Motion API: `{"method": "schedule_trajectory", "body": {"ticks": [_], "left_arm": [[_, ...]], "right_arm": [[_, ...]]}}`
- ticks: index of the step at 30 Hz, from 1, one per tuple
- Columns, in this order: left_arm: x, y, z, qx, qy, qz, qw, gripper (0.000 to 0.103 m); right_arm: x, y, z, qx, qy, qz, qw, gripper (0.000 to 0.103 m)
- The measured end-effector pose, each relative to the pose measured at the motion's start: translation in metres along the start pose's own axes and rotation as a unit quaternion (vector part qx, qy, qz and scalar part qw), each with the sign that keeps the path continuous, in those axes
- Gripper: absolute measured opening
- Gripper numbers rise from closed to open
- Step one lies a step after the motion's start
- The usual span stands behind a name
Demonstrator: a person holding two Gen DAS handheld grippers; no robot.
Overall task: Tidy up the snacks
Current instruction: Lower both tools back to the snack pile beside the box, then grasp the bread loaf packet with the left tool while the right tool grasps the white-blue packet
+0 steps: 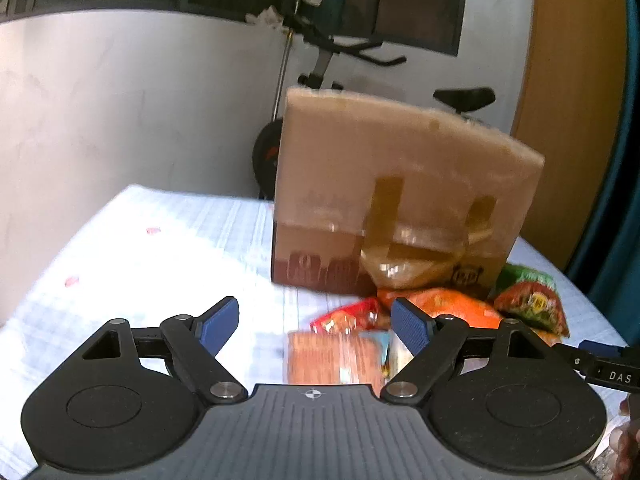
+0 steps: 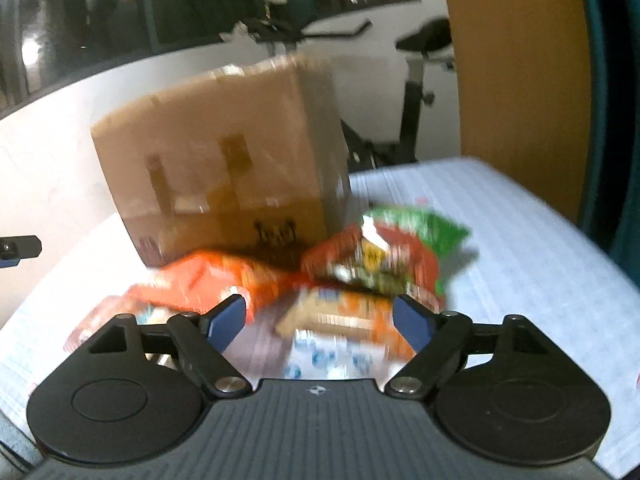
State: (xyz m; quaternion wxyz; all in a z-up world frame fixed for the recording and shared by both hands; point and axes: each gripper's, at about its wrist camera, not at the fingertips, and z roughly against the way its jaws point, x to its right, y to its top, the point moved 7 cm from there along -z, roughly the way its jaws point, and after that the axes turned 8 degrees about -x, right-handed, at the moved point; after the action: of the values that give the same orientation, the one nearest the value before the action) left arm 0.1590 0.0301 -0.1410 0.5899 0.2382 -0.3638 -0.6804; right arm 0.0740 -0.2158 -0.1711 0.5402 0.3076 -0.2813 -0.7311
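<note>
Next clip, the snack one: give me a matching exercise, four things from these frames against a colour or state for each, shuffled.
Things:
1. cardboard box
2. left gripper
3. snack packet beside the box's right corner
4. exercise bike

Descriptions:
A. green and red
B. brown, standing on the table, taped
C. black, behind the table
D. open, nothing between its fingers

Pairs: 1-B, 2-D, 3-A, 4-C
</note>
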Motion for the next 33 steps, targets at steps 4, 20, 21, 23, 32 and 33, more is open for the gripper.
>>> {"method": "schedule_trajectory", "body": {"ticks": [4,20,21,23,32,33], "left_arm": [[0.005,-0.012,-0.019,-0.025,0.003,-0.013,0.9996,0.085],[0.014,-0.038,-0.063,-0.080,-0.013,-0.052,0.9954,0.085],[0.014,-0.039,-0.066,-0.083,-0.010,-0.054,0.9950,0.085],[0.014,-0.041,-0.071,-0.087,-0.002,-0.056,0.9946,0.085],[0.013,-0.049,-0.066,-0.069,0.006,-0.051,0.9964,0.073],[0.012,-0.050,-0.064,-0.067,0.006,-0.048,0.9966,0.073]], "right_arm": [[0.007,-0.016,-0.013,-0.036,-0.031,0.000,0.999,0.075],[0.000,-0.030,-0.031,-0.056,-0.013,0.011,0.998,0.068],[-0.001,-0.031,-0.033,-0.058,-0.012,0.013,0.998,0.067],[0.000,-0.033,-0.035,-0.060,-0.013,0.012,0.998,0.065],[-0.001,-0.034,-0.035,-0.050,-0.002,0.011,0.999,0.060],[0.000,-0.034,-0.035,-0.049,-0.001,0.010,0.999,0.060]]}}
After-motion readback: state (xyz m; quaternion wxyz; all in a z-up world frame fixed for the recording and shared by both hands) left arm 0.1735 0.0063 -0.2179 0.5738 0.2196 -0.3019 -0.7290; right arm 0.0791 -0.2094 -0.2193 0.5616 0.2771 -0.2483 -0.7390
